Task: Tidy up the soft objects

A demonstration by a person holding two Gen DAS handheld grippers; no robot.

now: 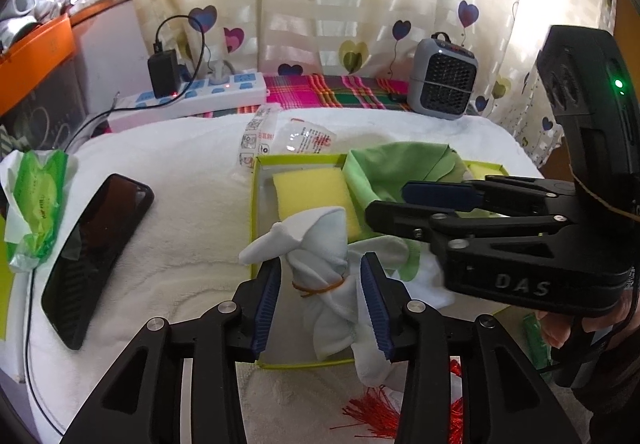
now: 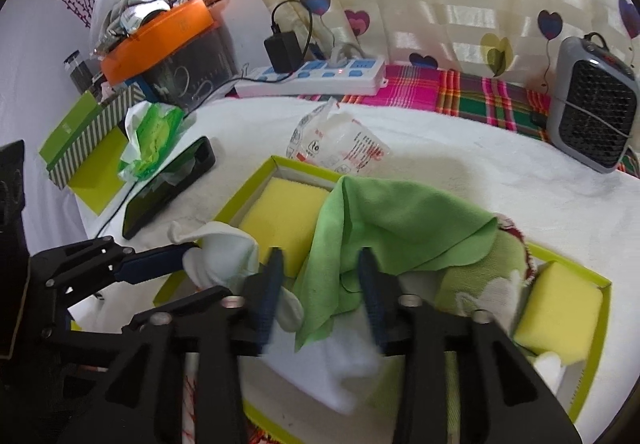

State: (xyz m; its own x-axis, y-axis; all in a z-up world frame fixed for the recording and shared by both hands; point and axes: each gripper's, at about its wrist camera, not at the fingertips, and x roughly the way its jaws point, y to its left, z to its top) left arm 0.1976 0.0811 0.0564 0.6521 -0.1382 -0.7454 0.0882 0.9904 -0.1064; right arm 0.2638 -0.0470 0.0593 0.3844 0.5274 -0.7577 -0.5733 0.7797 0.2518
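A lime-edged shallow box lies on the white towel. In it are a yellow sponge, a second yellow sponge, a green cloth and a green patterned cloth. My left gripper is open; a white cloth bundle tied with a rubber band stands between its pads, with gaps on both sides. My right gripper is open over the green cloth's hanging edge; it shows in the left wrist view.
A black phone and a green tissue pack lie left of the box. A plastic bag, power strip and small heater stand behind. Red tassels lie at the front.
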